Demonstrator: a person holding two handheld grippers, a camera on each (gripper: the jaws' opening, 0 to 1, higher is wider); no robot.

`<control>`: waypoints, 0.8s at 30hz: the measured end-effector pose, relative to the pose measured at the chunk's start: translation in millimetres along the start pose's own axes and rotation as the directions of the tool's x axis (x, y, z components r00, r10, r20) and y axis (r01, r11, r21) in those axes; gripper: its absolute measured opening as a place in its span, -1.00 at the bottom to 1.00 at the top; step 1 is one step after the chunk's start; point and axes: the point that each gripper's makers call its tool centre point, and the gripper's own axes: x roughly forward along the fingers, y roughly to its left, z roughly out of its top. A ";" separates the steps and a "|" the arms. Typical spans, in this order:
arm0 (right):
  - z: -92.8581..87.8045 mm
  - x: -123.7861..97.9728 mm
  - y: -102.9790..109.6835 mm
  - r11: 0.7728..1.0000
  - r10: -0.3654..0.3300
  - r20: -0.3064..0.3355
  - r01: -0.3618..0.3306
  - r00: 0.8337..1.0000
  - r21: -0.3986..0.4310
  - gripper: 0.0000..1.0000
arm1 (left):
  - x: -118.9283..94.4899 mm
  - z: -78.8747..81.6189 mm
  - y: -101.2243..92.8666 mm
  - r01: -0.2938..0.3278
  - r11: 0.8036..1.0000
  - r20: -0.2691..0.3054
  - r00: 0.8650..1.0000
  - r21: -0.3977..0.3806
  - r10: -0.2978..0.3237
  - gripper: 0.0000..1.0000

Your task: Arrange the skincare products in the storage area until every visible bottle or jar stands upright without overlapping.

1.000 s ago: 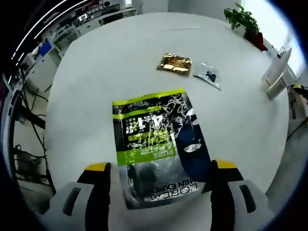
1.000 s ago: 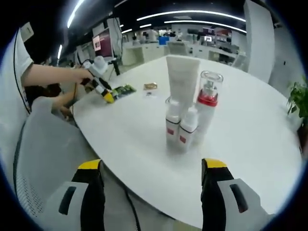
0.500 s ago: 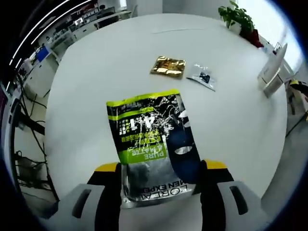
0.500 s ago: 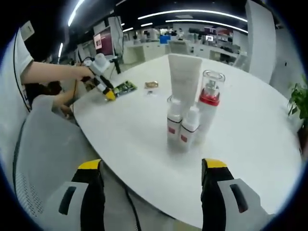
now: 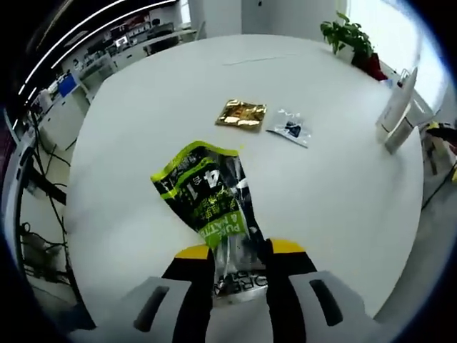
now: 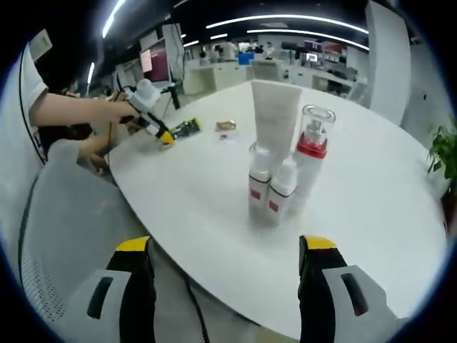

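Observation:
My left gripper is shut on the near end of a black and green sachet pack, which buckles upward off the white table. A gold sachet and a small clear packet lie farther off. In the right gripper view a white tube, a clear pump bottle with a red collar and two small white bottles stand upright in a cluster. My right gripper is open, held off the table edge in front of them. The left gripper shows at far left in a person's hand.
A potted plant stands at the table's far edge. A white tube and bottle stand at the right in the left gripper view. A grey chair back sits left of my right gripper. Desks and monitors fill the room behind.
My left gripper's jaws closed from wide open onto the sachet pack, and the pack crumpled and lifted at its near end. The right gripper stayed still.

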 end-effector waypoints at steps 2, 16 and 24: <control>0.6 -0.3 1.0 1.000 0.001 0.001 -0.001 1.000 -0.002 0.64 | -5.5 -0.7 -10.4 0.018 1.000 0.000 1.000 0.004 -0.018 -0.47; 7.8 -2.6 7.1 0.999 0.016 0.030 -0.015 0.999 -0.029 0.63 | -43.9 20.0 -42.0 0.121 0.985 0.099 0.986 0.126 -0.134 -0.59; 13.2 -4.6 13.7 0.998 0.052 0.063 -0.048 0.997 -0.050 0.58 | -81.4 33.2 -74.6 0.161 0.950 0.122 0.972 0.267 -0.199 -0.60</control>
